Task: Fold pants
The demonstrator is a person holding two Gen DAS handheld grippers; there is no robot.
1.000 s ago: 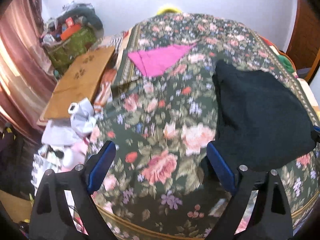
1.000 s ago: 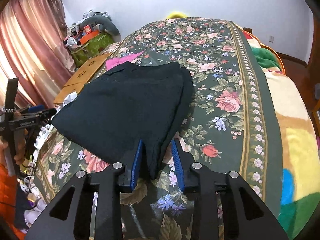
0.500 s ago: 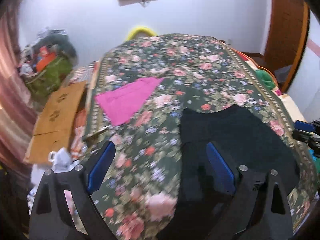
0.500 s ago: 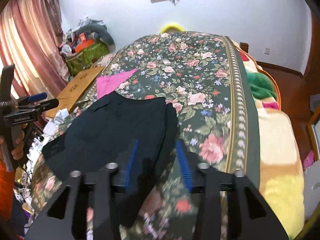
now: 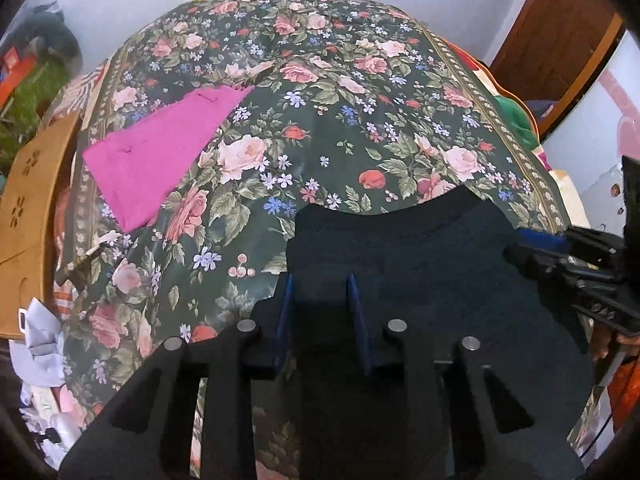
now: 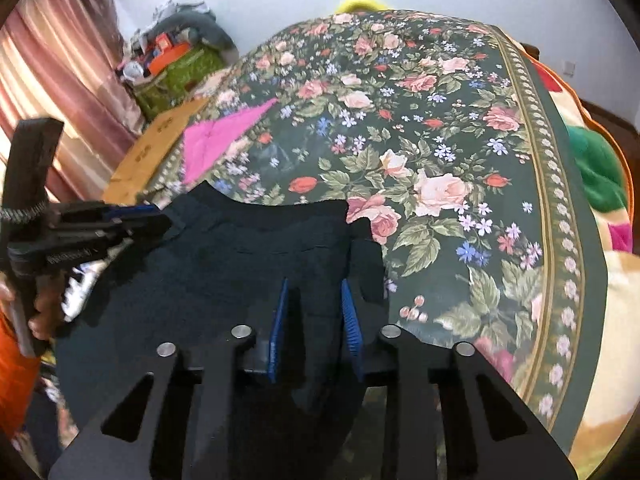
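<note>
The dark navy pants (image 5: pixel 420 276) are held up over the floral bedspread (image 5: pixel 320 120), hanging between my two grippers. My left gripper (image 5: pixel 320 280) is shut on the left near corner of the pants. My right gripper (image 6: pixel 314 286) is shut on the right near corner of the pants (image 6: pixel 240 272). Each gripper shows in the other's view: the right one at the right edge (image 5: pixel 536 240), the left one at the left edge (image 6: pixel 132 216). The cloth below the fingers is hidden by the gripper bodies.
A folded pink garment (image 5: pixel 160 152) lies on the bedspread at the far left, also in the right wrist view (image 6: pixel 216 140). A wooden board (image 5: pixel 28 200) and clutter lie beside the bed's left side. Colourful blankets (image 6: pixel 600 168) lie along the right side.
My left gripper moved right onto the pants and closed on their corner. Both grippers have lifted the near edge of the pants off the bed.
</note>
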